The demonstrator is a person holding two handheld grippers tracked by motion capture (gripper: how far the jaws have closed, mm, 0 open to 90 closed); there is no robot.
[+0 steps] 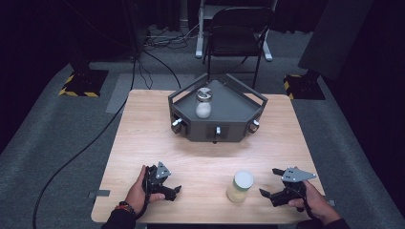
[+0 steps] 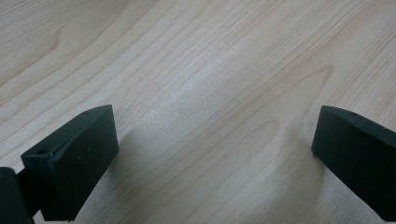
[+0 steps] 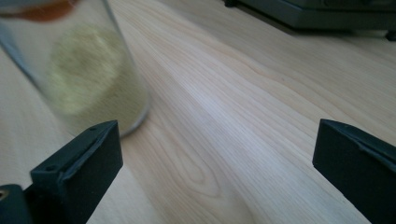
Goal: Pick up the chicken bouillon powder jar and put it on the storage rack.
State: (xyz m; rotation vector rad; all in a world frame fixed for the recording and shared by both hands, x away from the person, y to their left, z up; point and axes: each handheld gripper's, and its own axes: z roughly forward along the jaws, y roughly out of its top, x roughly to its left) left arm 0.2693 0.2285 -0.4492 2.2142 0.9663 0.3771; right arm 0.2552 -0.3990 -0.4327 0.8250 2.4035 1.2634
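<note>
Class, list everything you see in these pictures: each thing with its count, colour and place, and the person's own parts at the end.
Table: one, light wood, centre of the room.
Tray: one, dark grey, angular with knobs on its front, far half of the table.
Jar in tray: one, clear with white contents, upright.
Jar on table: one, clear with yellowish contents and a pale lid, near edge, beside the right hand-held gripper.
Chair: one, black, beyond the table.
Cable: black, on the grey floor at left.
Left hand-held gripper: black, open, over bare wood.
Right hand-held gripper: black, open, empty.
Hands: two, holding the grippers.
</note>
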